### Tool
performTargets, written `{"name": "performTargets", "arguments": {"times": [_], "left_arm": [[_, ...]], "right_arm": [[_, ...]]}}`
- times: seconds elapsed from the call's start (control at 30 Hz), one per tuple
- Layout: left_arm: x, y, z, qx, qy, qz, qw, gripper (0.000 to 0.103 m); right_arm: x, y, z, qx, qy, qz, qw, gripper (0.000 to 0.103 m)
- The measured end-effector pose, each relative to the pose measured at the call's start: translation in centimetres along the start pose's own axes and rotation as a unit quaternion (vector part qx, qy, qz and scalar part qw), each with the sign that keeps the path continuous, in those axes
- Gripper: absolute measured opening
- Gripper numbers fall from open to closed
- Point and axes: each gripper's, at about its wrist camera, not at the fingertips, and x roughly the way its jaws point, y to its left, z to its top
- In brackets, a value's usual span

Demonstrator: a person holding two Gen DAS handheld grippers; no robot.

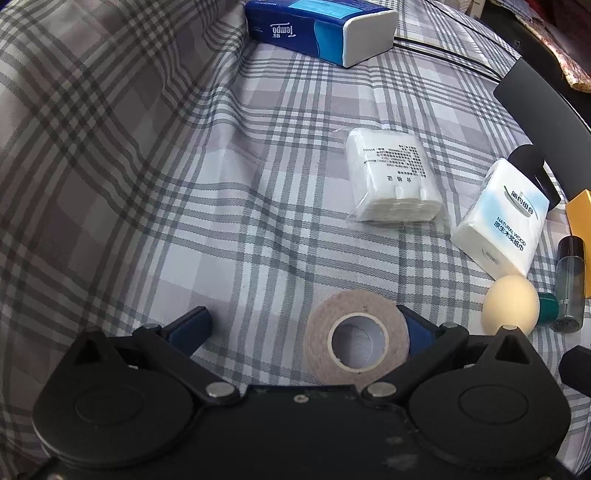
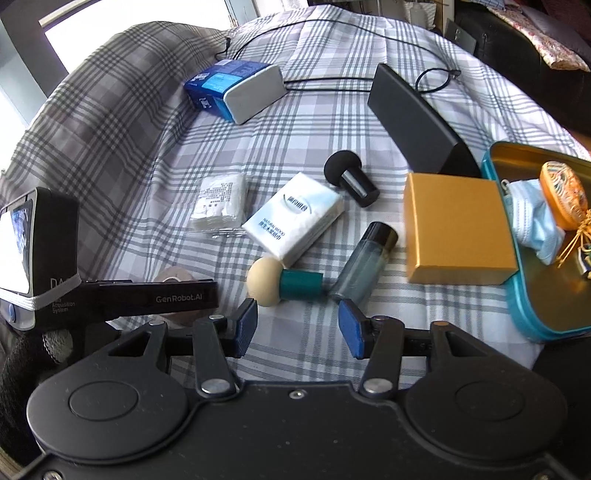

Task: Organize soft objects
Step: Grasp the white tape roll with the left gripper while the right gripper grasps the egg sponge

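In the left wrist view my left gripper (image 1: 304, 326) is open wide over the plaid bedsheet. A beige tape roll (image 1: 354, 302) lies flat between its jaws, right up against the right finger. Further out lie a clear pack of white cotton pads (image 1: 395, 177), a white tissue pack (image 1: 502, 221) and a blue Tempo tissue pack (image 1: 317, 29). My right gripper (image 2: 299, 326) is open with nothing between its fingers. Just ahead of it lies a beige sponge puff on a teal handle (image 2: 284, 282). A black sponge puff (image 2: 349, 175) lies beyond the tissue pack (image 2: 295, 221).
A small grey bottle (image 2: 364, 262) lies beside the teal-handled puff. To the right stand a gold box (image 2: 458, 229) and a teal tin (image 2: 532, 314) holding a face mask (image 2: 535, 221) and an orange pouch (image 2: 563, 195). A black box (image 2: 417, 118) and a cable (image 2: 332, 79) lie behind.
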Motion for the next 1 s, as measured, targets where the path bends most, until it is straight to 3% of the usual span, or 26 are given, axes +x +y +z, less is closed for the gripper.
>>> {"name": "performTargets", "arguments": {"times": [0.37, 0.57, 1.0], "left_arm": [[0.1, -0.1, -0.2, 0.007, -0.008, 0.0, 0.9999, 0.103], [0.1, 0.0, -0.2, 0.01, -0.008, -0.002, 0.9999, 0.103], [0.0, 0.0, -0.2, 0.015, -0.01, -0.004, 0.9998, 0.103]], "right_arm": [[2.3, -0.1, 0.7, 0.035, 0.028, 0.012, 0.999, 0.05], [2.9, 0.0, 1.5, 0.052, 0.019, 0.015, 0.998, 0.049], [4.3, 1.0, 2.6, 0.034, 0.017, 0.0, 0.999, 0.049]]}}
